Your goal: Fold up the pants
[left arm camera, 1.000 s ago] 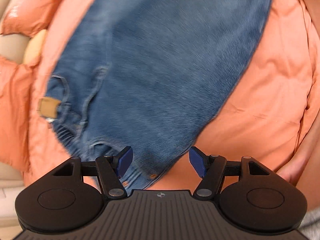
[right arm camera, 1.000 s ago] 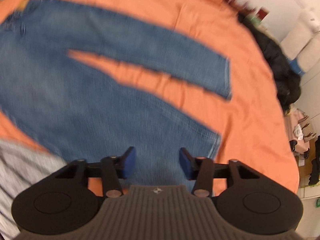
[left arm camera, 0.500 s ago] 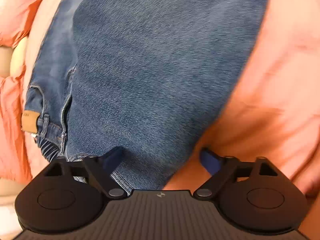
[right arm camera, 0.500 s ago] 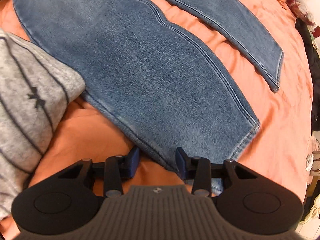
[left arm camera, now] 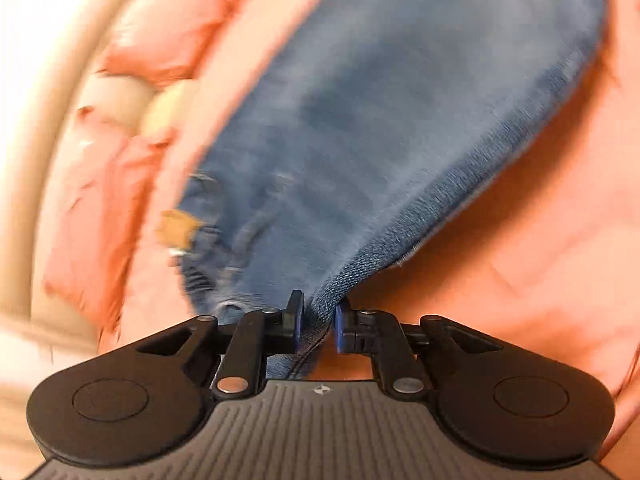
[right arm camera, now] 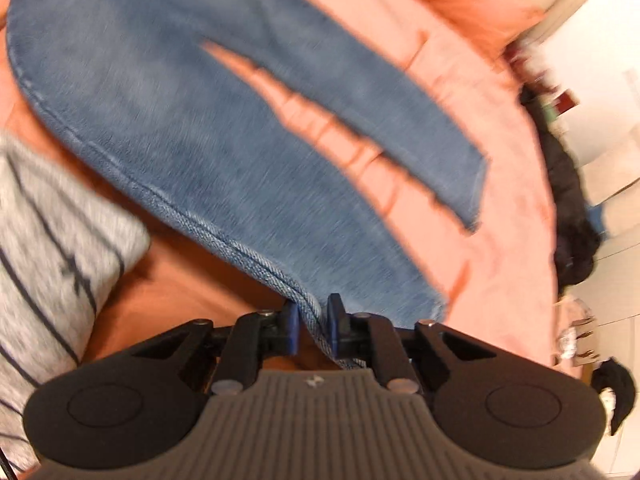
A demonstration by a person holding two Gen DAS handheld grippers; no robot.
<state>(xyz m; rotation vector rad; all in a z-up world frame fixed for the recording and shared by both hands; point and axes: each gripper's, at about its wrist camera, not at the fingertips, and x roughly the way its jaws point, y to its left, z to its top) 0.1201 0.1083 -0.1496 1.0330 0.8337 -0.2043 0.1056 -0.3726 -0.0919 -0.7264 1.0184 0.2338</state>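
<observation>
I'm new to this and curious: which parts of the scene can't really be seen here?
- Tan patch on the jeans: left wrist view, motion blur hides any lettering.
- Waistband: right wrist view, cut off at the top edge.
- Dark clutter beyond the orange bedding: blurred.
- Striped grey garment: cut off left.

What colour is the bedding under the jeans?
Orange: the bedding under the blue jeans shows best in the right wrist view.
</observation>
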